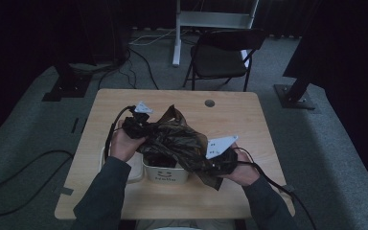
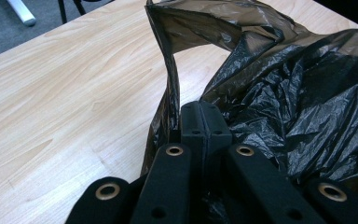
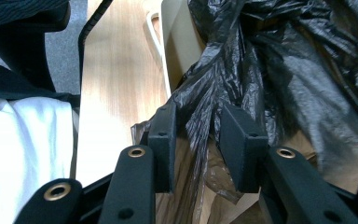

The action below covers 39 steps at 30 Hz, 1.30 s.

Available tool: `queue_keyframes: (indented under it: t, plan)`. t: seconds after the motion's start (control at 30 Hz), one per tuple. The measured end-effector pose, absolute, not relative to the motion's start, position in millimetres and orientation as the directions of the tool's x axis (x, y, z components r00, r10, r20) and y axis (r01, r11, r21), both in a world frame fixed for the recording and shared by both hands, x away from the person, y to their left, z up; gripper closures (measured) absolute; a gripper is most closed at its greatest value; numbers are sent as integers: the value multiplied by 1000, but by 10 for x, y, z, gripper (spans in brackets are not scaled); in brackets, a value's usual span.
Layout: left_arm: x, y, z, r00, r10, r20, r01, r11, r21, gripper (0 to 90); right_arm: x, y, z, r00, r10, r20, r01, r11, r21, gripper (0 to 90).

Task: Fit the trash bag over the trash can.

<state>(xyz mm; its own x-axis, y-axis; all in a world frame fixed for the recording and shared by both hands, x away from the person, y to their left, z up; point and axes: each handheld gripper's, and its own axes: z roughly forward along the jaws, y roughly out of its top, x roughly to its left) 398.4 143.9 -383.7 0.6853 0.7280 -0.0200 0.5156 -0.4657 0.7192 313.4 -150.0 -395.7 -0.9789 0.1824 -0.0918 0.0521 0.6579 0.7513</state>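
Holding a crumpled black bag point(image 1: 179, 139) over a small white bin point(image 1: 165, 173), the person works at the near middle of the table point(image 1: 249, 115). Nearest the front edge stands the bin, a rounded tub with a faint printed face, and just left of it lies a pale flat lid or tray point(image 1: 133, 171); which it is I cannot tell.

The right gripper point(image 3: 198, 140) sits by the bin's right side with its jaws partly apart, a gathered rope of film running up between them; the pads look close to the plastic but not pressed on it. The left gripper point(image 2: 203, 123), farther back and left of the bin, has its jaws together on a thin strip of the bag's edge, which rises taut above them.

As I judge it, the bag is very light, limp and slippery: thin glossy film, semi-transparent brown where a single layer catches light, black where it bunches. It will not keep any shape, will slide out of a loose pinch, and could stretch or tear if pulled hard. The rim is the best hold, taken at two points well apart so the mouth opens over the bin.

Beyond the bag the wood-grain top is bare up to a grommet point(image 1: 210, 103) near the far edge. Past the table stands a dark folding chair point(image 1: 223, 55) on grey carpet.
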Motion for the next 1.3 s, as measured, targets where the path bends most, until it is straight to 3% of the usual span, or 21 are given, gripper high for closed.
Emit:
queue_keyframes:
  t: [0.1, 0.3, 0.43, 0.93, 1.3]
  plan:
    - [3987, 1479, -3835, 679, 733, -25, 521, -458, 721, 900, 3126, -1478, -3976, -979, 177, -97, 47, 667, 743, 675]
    - [3979, 1550, -3841, 668, 743, -38, 532, -441, 722, 900, 3105, -1455, -3999, -978, 170, -117, 33, 686, 727, 829]
    - [3958, 1609, -3857, 662, 748, -48, 542, -433, 720, 900, 3090, -1455, -4005, -981, 152, -119, 21, 696, 718, 886]
    - [3897, 1917, -3945, 609, 789, -87, 592, -378, 712, 900, 3078, -1380, -4105, -986, 117, -118, 8, 741, 671, 900]
    - [3903, 1871, -4105, 633, 764, -121, 617, -405, 674, 900, 3099, -1356, -4137, -984, 131, -122, 17, 749, 662, 900]
